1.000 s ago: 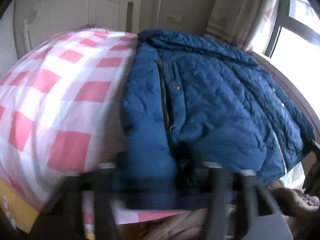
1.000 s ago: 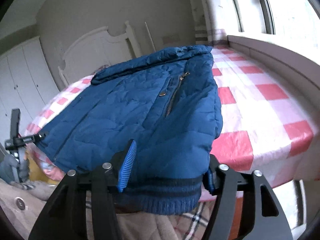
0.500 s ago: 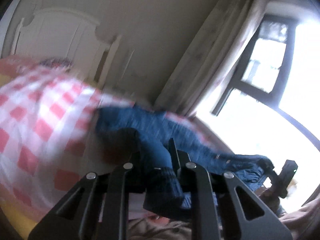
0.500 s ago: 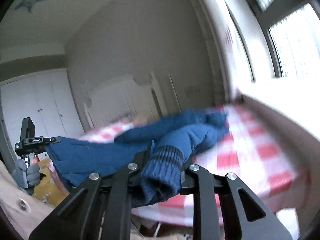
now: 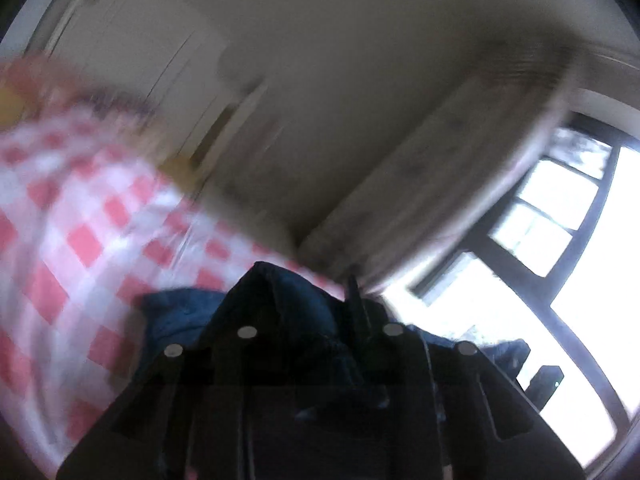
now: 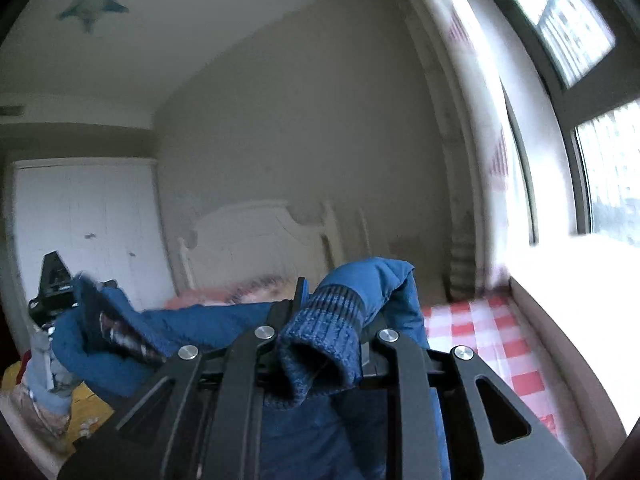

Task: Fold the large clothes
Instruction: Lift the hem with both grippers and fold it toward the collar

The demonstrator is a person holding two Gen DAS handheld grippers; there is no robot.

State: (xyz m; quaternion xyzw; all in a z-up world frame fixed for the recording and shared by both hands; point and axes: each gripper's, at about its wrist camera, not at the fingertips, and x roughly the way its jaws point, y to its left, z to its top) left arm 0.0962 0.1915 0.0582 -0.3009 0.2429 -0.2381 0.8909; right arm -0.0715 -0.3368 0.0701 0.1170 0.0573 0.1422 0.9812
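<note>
Both tools level. Right tool (image 6: pixel 320 316) clenched on knit hem of the one blue quilted jacket (image 6: pixel 200 324); left tool (image 5: pixel 320 308) grips it, jaws just widened, 9 o'clock.

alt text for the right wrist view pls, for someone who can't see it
The right gripper is shut on the ribbed hem of a blue jacket, lifted above a red-checked bed. The left gripper holds the jacket's far corner, with a bright window right.
</note>
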